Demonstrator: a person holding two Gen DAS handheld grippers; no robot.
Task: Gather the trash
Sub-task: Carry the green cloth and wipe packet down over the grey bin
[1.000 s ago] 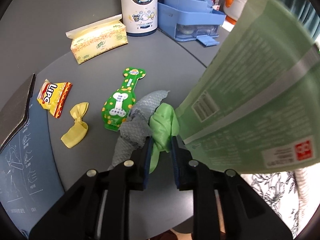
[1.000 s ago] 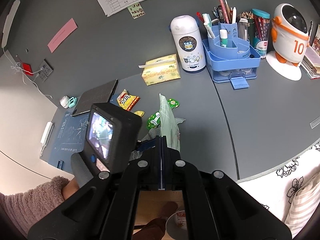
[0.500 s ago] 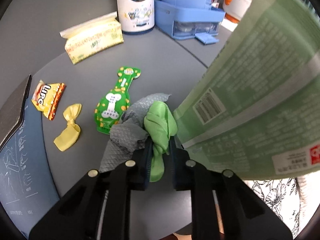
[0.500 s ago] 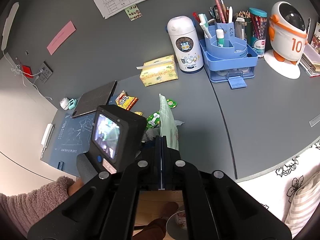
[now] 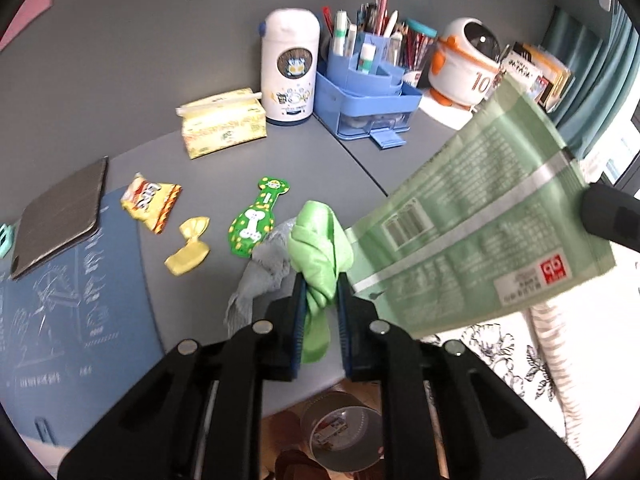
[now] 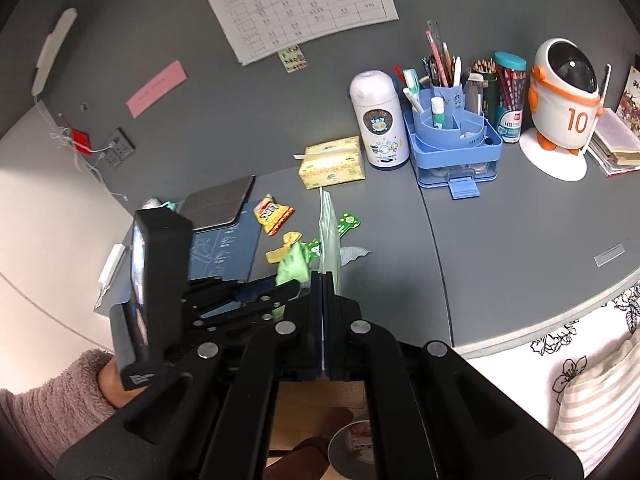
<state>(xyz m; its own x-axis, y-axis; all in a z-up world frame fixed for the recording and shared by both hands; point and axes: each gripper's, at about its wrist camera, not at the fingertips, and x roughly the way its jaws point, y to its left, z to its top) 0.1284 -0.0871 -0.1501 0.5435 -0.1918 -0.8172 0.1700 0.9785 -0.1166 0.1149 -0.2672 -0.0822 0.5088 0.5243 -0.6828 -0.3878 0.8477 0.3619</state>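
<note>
My left gripper is shut on a crumpled green wrapper, lifted above the desk's front edge. My right gripper is shut on a flat pale green bag, seen edge-on; the bag also shows in the left wrist view. On the desk lie a grey crumpled wrapper, a green bone-print packet, a yellow wrapper and a yellow-orange snack bag. A round bin stands on the floor below the desk edge.
A tissue box, white thermos, blue organizer and robot figure stand at the back. A dark tablet and blue mat lie left. The left gripper's body is close beside my right.
My left gripper has risen and pulled back toward the desk edge with the green wrapper; the bin has come into view below. The right gripper has also lifted with the green bag.
</note>
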